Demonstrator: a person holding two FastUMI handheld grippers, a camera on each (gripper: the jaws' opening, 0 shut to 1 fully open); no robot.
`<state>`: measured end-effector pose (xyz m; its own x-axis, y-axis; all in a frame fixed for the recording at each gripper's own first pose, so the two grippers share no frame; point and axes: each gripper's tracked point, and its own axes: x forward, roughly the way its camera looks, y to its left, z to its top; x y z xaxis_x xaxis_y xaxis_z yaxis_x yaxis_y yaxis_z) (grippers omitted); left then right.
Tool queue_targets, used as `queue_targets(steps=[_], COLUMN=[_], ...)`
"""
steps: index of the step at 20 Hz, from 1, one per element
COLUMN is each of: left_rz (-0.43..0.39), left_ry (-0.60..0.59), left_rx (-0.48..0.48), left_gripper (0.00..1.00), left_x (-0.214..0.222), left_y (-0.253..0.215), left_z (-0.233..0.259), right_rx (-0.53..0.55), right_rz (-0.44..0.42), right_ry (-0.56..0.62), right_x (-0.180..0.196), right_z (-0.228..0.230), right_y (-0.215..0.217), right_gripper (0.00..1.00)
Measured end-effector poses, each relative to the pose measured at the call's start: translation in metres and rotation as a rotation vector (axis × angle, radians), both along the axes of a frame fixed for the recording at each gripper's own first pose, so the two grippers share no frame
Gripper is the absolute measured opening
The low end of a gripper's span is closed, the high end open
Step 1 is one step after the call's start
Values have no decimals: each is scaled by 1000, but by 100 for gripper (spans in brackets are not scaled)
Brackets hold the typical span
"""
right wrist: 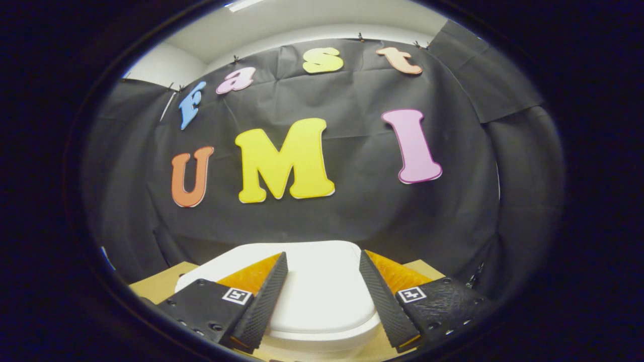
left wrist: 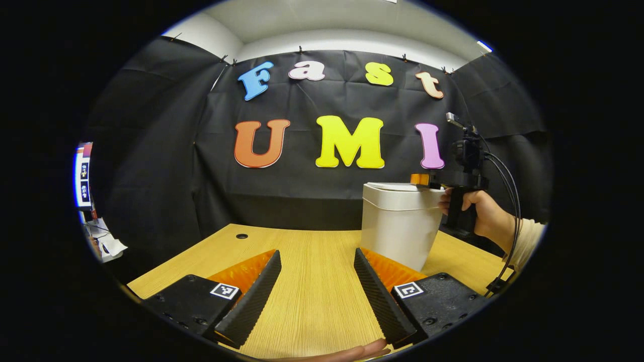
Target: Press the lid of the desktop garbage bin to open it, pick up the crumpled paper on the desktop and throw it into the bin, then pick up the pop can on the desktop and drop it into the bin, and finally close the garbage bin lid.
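Both tools gape: left tool [left wrist: 317,296] over desk [left wrist: 312,251], right tool [right wrist: 322,301] above bin lid [right wrist: 317,291].

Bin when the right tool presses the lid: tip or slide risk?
The garbage bin looks like thin plastic, so probably light. It narrows toward its base and stands tall, so an off-centre push might tip it. On the smooth wooden table it may slide. The right tool is over the lid, open.

Right claw [right wrist: 319,296], fingers spread, above the closed white bin lid [right wrist: 317,306] on wooden desk [right wrist: 151,286].
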<state>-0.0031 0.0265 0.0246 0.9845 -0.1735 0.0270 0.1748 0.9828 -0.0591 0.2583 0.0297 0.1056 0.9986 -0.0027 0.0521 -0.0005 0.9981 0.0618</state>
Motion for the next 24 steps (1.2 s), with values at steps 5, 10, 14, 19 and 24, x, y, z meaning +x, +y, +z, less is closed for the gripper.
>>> queue_targets(steps=[5,10,14,19,24], left_rz=[5,23,23,31,29], left_ry=[-8,-29,-27,-20,-41], left_rx=[17,16,-13,-19,-31], left_gripper=[96,96,95,95,95], left_x=[-2,-5,-4,-5,-12], left_y=[0,5,6,9,13], left_z=[2,8,9,10,18], right_rx=[-79,-85,-124,-108,-126], right_rz=[45,8,3,20,-23], right_ry=[15,26,13,27,20], right_x=[-29,-51,-62,-63,-89], right_z=[-8,-15,-18,-25,-24], right_y=[31,39,46,43,45], right_gripper=[89,90,87,88,87])
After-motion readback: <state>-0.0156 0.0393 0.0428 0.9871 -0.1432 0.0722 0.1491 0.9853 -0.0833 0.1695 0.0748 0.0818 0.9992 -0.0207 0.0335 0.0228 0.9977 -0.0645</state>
